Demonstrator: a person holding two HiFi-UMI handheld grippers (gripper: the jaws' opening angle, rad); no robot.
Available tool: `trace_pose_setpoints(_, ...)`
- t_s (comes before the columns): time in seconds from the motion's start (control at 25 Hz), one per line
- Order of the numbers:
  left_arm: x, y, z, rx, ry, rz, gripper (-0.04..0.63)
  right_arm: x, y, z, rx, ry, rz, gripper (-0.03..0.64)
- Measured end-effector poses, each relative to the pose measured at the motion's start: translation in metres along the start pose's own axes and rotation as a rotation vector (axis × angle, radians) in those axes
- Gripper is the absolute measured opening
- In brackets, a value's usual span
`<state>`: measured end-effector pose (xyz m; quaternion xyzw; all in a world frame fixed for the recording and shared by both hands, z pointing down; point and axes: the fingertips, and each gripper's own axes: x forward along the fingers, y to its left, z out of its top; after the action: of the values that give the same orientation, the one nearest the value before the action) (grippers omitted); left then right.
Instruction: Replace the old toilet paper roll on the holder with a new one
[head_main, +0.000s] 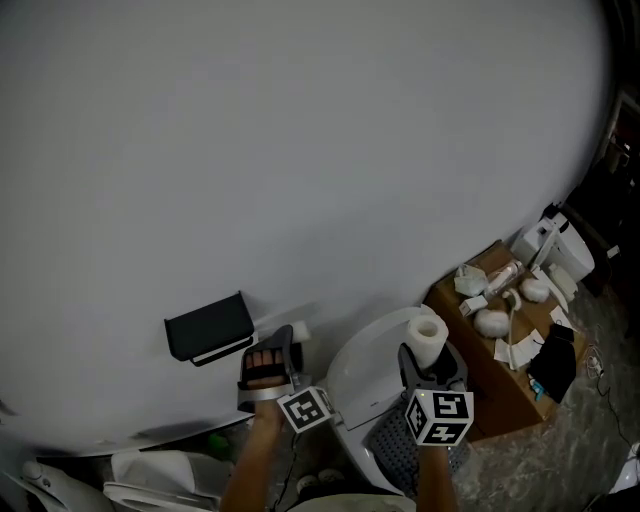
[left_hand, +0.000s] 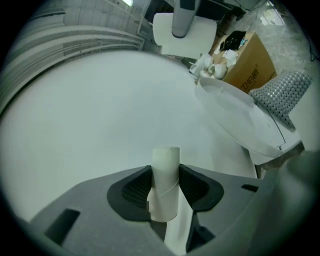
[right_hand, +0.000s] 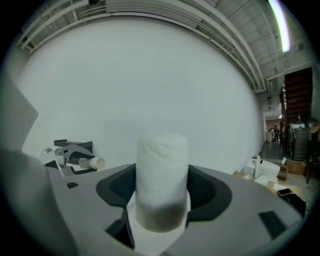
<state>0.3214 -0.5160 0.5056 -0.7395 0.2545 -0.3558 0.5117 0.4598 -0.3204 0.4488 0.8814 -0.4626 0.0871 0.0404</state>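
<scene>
Two of the task's steps look done, judging by what each gripper carries. At the far left of the head view, the black box-shaped paper holder (head_main: 208, 327) hangs on the pale grey wall (head_main: 300, 150). I can make out no roll on it; only a light strip shows under its lower edge.

Just right of it, the left gripper (left_hand: 165, 186) has its jaws closed on a thin, bare off-white cardboard tube (left_hand: 165, 167). The tube stands upright between the pads, with a loose tail of paper hanging below. I take this to be the old roll, already off the holder.

Further right, near the white toilet lid (head_main: 375, 370), the right gripper (right_hand: 162, 192) grips a full, fluffy white toilet paper roll (right_hand: 162, 165). It is upright, with the pads pressing on both sides. At the far right stands a brown cardboard box (head_main: 505, 395) littered with small white items.

By my reading, three things are left: put the spent tube down somewhere, carry the new roll left to the holder, and seat it there.
</scene>
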Motion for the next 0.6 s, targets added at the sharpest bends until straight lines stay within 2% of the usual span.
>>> trace_pose_setpoints(0.12,-0.011,0.007,0.018,-0.064,-0.056,0.0,0.173,-0.004,-0.001,0.002,-0.003,-0.005,0.001,0.291)
trace_pose_setpoints(0.24,-0.023,0.021,0.022,-0.109,-0.094,0.036,0.173,-0.004,0.006,0.002,-0.014,-0.004,0.017,0.291)
trace_pose_setpoints(0.32,-0.032,0.033,0.018,-0.183,-0.12,0.042,0.173,-0.003,0.014,0.004,-0.019,-0.006,0.034,0.291)
trace_pose_setpoints(0.4,-0.044,0.047,0.013,-0.32,-0.163,0.031,0.173,-0.001,0.024,0.006,-0.024,-0.01,0.055,0.291)
trace_pose_setpoints(0.6,-0.074,0.082,-0.014,-0.757,-0.279,0.011,0.173,0.006,0.058,0.013,-0.043,-0.022,0.128,0.291)
